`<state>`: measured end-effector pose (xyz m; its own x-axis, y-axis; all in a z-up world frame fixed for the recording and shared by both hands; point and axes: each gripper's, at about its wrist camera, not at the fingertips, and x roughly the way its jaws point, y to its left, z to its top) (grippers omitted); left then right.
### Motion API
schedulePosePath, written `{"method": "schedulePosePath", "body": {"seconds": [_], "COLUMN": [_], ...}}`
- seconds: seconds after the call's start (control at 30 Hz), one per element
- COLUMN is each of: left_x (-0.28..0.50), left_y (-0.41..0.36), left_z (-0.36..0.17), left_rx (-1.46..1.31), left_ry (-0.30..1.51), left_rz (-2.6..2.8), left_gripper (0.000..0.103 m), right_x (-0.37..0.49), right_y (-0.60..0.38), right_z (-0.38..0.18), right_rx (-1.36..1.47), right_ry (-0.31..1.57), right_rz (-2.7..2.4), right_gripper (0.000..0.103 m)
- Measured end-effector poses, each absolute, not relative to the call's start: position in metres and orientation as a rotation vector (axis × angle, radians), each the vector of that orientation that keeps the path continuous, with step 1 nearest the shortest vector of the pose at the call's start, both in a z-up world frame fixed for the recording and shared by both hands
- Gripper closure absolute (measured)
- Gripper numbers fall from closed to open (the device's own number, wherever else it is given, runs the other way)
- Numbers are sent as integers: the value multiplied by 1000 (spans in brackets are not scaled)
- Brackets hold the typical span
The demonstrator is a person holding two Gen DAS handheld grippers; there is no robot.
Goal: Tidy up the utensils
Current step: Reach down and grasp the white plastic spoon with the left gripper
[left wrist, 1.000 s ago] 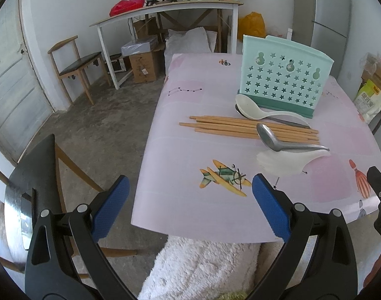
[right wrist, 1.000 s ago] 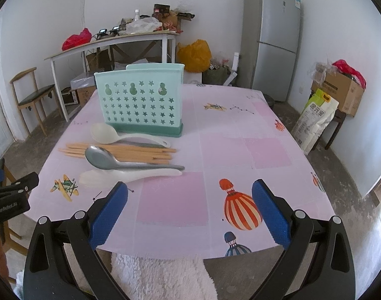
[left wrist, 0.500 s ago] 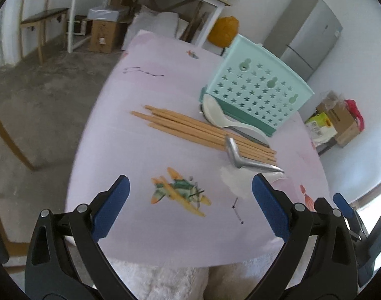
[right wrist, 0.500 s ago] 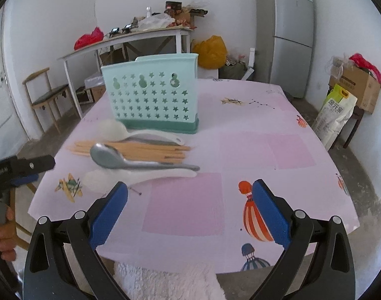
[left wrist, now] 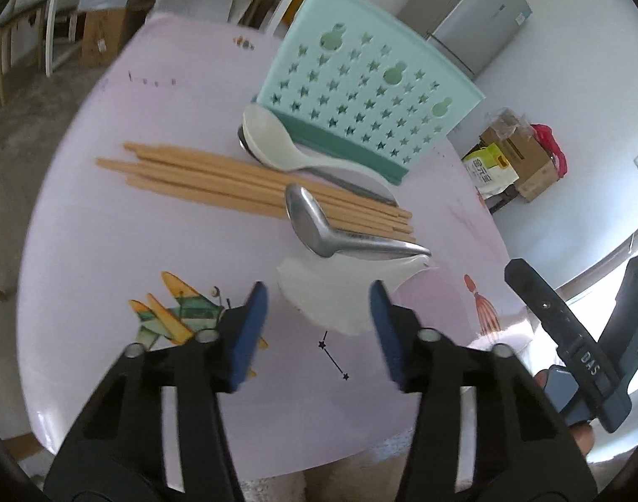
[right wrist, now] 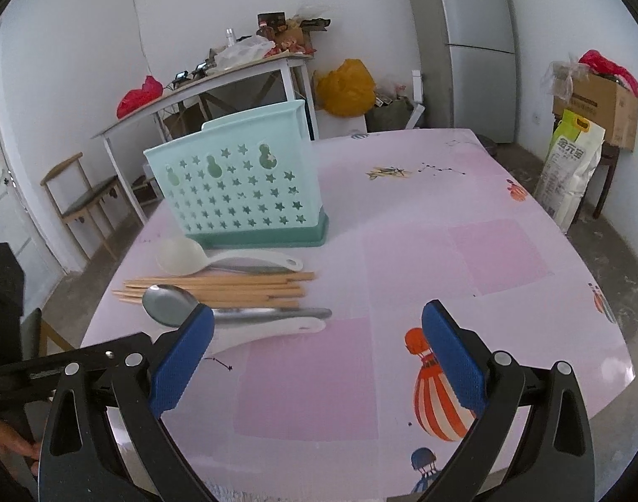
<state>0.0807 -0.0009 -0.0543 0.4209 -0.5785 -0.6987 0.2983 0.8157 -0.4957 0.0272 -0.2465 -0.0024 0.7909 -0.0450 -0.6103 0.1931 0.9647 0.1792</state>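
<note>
A mint-green star-holed utensil holder [left wrist: 361, 96] [right wrist: 239, 192] stands on the pink table [left wrist: 109, 251]. In front of it lie a white spoon [left wrist: 277, 146] [right wrist: 201, 257], a bundle of wooden chopsticks [left wrist: 235, 180] [right wrist: 227, 286], a metal spoon [left wrist: 319, 226] [right wrist: 172, 305] and a second white spoon [left wrist: 340, 293] [right wrist: 268, 332] nearest me. My left gripper [left wrist: 319, 326] is open, its blue pads astride the near white spoon's bowl, not touching it. My right gripper [right wrist: 315, 359] is open and empty over the table's front, right of the spoons.
The right gripper shows at the right edge of the left wrist view [left wrist: 570, 343]. Behind the table are a fridge [right wrist: 469, 42], a cluttered white side table [right wrist: 218, 79], a wooden chair [right wrist: 84, 196], a cardboard box [right wrist: 595, 104] and a rice sack [right wrist: 570, 171].
My left gripper has moved forward and right over the table to the near white spoon, and its jaws have narrowed. My right gripper has edged forward.
</note>
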Motion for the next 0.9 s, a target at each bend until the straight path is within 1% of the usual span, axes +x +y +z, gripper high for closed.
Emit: {"method": "schedulePosePath", "body": {"seconds": [0.03, 0.07, 0.13, 0.2, 0.4, 0.5, 0.6, 0.7, 0.77, 0.8, 0.87, 0.9], "left_x": [83, 85, 88, 89, 81, 71, 62, 55, 52, 50, 48, 47], "left_y": [-2, -4, -4, -3, 14, 34, 55, 78, 91, 99, 112, 116], "left_z": [-57, -60, -67, -69, -69, -67, -65, -62, -63, -64, -65, -65], "left_rx": [-321, -323, -331, -345, -357, -347, -344, -352, -363, -373, -386, -391], "left_ry": [1007, 1020, 1045, 1055, 1098, 1111, 1111, 1101, 1099, 1098, 1097, 1097], "left_rz": [-556, -548, -538, -531, -532, -509, -481, -449, -425, -413, -396, -393], "left_gripper": [71, 73, 87, 90, 95, 95, 95, 95, 95, 95, 95, 95], "right_x": [28, 29, 29, 27, 21, 22, 31, 43, 54, 57, 67, 72], "right_y": [-246, -246, -246, -245, -242, -236, -223, -205, -190, -183, -162, -151], "right_z": [-3, -2, 0, 1, 11, 16, 19, 20, 18, 17, 12, 8], "right_rx": [237, 236, 235, 230, 206, 196, 171, 114, 61, 43, -30, -67], "right_ry": [646, 642, 635, 625, 584, 572, 586, 607, 632, 640, 680, 702], "right_rz": [-126, -121, -114, -110, -100, -66, 2, 66, 121, 142, 206, 229], "right_gripper": [6, 6, 6, 6, 7, 10, 17, 26, 34, 36, 44, 45]}}
